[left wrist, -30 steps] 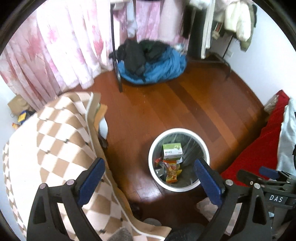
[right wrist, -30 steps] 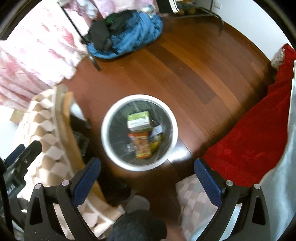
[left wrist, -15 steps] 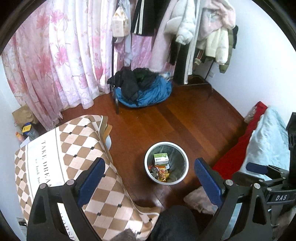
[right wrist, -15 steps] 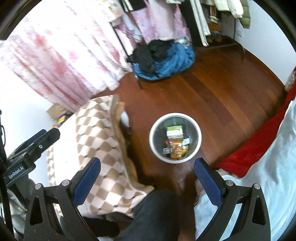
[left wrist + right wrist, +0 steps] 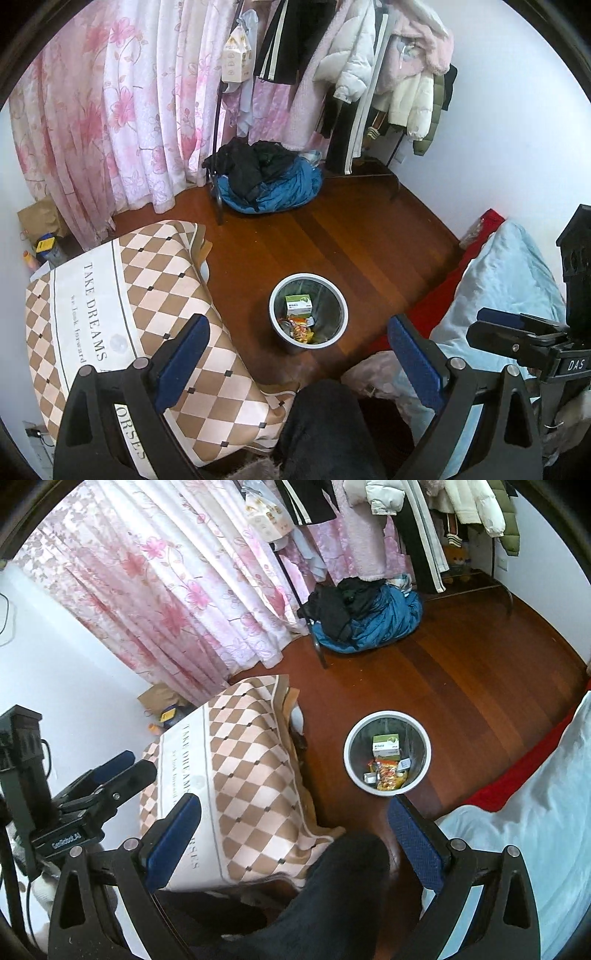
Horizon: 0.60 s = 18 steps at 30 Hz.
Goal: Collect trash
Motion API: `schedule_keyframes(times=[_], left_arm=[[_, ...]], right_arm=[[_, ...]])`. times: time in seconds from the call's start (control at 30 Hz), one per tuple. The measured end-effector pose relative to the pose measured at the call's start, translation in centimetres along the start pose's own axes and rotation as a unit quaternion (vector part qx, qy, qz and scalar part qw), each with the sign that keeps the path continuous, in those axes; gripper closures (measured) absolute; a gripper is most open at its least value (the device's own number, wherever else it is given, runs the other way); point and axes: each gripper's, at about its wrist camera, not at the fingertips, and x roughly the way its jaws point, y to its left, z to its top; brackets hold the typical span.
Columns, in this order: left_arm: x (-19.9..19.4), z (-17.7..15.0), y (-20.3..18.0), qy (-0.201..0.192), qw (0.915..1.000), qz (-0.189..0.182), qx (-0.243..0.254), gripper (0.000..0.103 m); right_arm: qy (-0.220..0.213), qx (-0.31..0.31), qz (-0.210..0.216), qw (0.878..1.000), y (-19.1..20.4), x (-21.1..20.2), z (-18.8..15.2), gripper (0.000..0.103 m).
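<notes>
A round white-rimmed trash bin (image 5: 344, 311) stands on the wooden floor; it also shows in the right wrist view (image 5: 427, 755). Inside lie a green-and-white box (image 5: 298, 304) and colourful snack wrappers (image 5: 301, 329); the right wrist view shows the box (image 5: 386, 745) and wrappers (image 5: 388, 776) too. My left gripper (image 5: 301, 354) is open and empty, high above the bin. My right gripper (image 5: 295, 829) is open and empty, also high above the floor. The right gripper shows at the right edge of the left view (image 5: 524, 332), the left gripper at the left of the right view (image 5: 107, 775).
A table with a checkered cloth (image 5: 110, 314) stands left of the bin. A bed with red and pale blue covers (image 5: 498, 280) is to the right. A blue and black clothes pile (image 5: 266, 177) lies under a clothes rack (image 5: 351, 74). Pink floral curtains (image 5: 110, 110) hang behind.
Both grippers have risen well away from the bin, which now looks much smaller. More of the room, rack and bed has come into view. Both stay open and empty.
</notes>
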Motion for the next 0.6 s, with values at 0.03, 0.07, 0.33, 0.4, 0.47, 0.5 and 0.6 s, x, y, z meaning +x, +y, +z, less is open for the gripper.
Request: schedule_keyframes(times=[0.03,0.07,0.33,0.4,0.47,0.5,0.6], left_arm=[[-0.1,-0.1,0.0,0.001,1.0000,-0.002,-0.001,0.004],[-0.3,-0.2,0.0,0.001,1.0000,-0.005,-0.001,0.004],[-0.8,-0.6,-0.4,0.002,0.9998,-0.018,-0.001,0.004],[-0.9,-0.7,-0.4,0.002,0.9998,-0.018,0.000,0.004],[-0.9,-0.6,-0.4,0.004,0.9997,-0.022,-0.004,0.003],[-1.0,-0.6,-0.5,0.004,0.9997,-0.023,-0.005,0.000],[-1.2,-0.4,-0.5,0.004,0.9996,-0.028,-0.007,0.000]], right_arm=[[0.001,-0.004,0.001,1.000,0.2,-0.3,-0.2,0.001],[0.002,-0.006,0.000,1.000,0.2,-0.5,-0.2,0.001],[0.000,-0.004,0.007,1.000,0.2,-1.2,-0.7,0.000],[0.001,-0.004,0.008,1.000,0.2,-1.1,-0.6,0.000],[0.002,-0.005,0.009,1.000,0.2,-1.1,-0.5,0.000],[0.002,-0.006,0.009,1.000,0.2,-1.0,-0.5,0.000],[0.002,-0.007,0.012,1.000,0.2,-1.1,-0.6,0.000]])
